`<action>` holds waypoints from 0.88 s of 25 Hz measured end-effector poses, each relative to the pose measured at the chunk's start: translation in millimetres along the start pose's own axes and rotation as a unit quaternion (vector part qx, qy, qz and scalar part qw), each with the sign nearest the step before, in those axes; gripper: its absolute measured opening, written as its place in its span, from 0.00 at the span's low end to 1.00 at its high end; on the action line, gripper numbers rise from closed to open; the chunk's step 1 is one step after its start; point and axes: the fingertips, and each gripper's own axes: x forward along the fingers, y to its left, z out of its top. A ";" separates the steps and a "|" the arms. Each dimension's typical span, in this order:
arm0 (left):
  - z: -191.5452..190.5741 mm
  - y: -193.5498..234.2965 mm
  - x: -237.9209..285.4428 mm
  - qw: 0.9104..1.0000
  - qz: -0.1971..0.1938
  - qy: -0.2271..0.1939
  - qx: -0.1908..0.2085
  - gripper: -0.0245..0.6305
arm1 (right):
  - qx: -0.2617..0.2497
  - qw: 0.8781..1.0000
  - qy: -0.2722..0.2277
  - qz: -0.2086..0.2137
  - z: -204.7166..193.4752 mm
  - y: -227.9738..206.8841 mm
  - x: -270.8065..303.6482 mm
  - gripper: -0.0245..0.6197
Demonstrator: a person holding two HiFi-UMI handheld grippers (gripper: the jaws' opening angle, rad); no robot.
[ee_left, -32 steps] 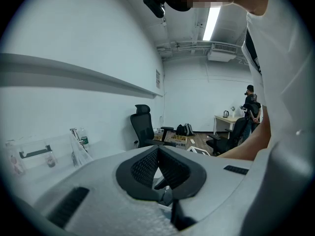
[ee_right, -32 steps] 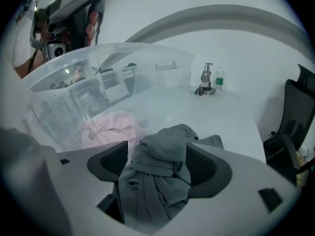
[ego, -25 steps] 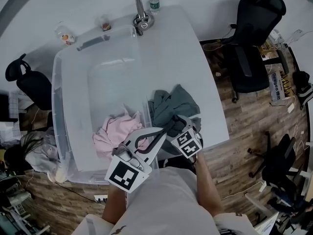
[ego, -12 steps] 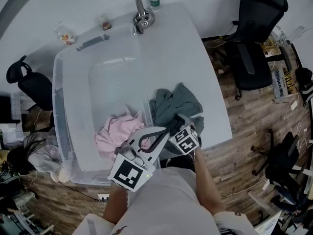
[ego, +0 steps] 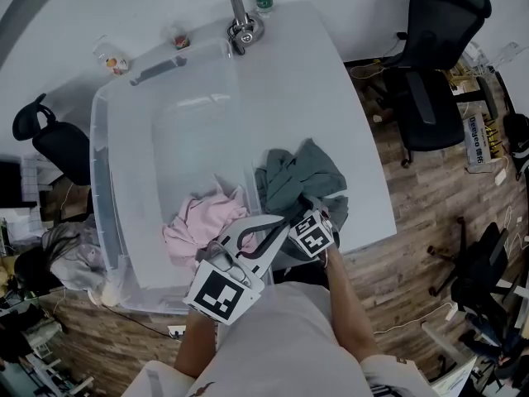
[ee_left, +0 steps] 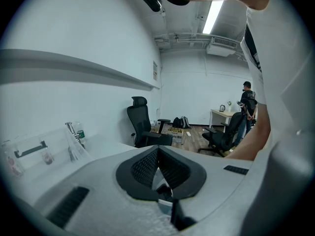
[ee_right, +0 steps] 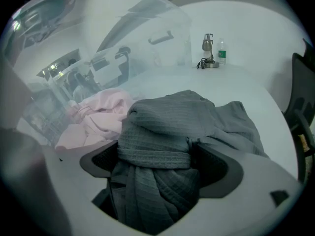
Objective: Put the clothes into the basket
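A clear plastic basket (ego: 99,139) stands on the white table (ego: 314,73), with pink clothes (ego: 202,222) bunched at its near end. A grey-green garment (ego: 302,172) lies crumpled on the table just right of the basket. My right gripper (ego: 291,208) reaches down onto its near edge. In the right gripper view the grey garment (ee_right: 197,117) fills the gap of the right gripper (ee_right: 158,151), whose jaws have just been opening and stand wide. The pink clothes (ee_right: 98,112) show behind the basket wall (ee_right: 162,18). My left gripper (ego: 279,222) hovers beside it, shut and empty (ee_left: 157,149).
A metal stand (ego: 240,27) and a bottle (ego: 263,2) sit at the table's far end, small jars (ego: 111,56) at the far left. Black office chairs (ego: 430,48) stand to the right. A heap of cloth (ego: 66,255) lies on the floor at left.
My right gripper has sunk onto the grey garment, its marker cube now smaller and lower. The left gripper has hardly moved.
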 end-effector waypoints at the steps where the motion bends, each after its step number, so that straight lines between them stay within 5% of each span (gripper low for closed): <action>1: 0.0 0.2 0.3 1.000 0.000 0.000 0.000 0.05 | 0.000 1.000 0.004 -0.002 -1.3 -0.7 0.7 0.78; 14: -1.4 3.1 -0.8 1.000 0.006 -0.001 -0.007 0.05 | -0.033 0.998 0.042 -0.045 -4.3 -5.1 15.7 0.73; 22: -5.6 1.6 -1.1 1.000 0.005 0.001 0.000 0.05 | -0.038 0.998 0.051 -0.025 -7.3 -4.6 17.3 0.66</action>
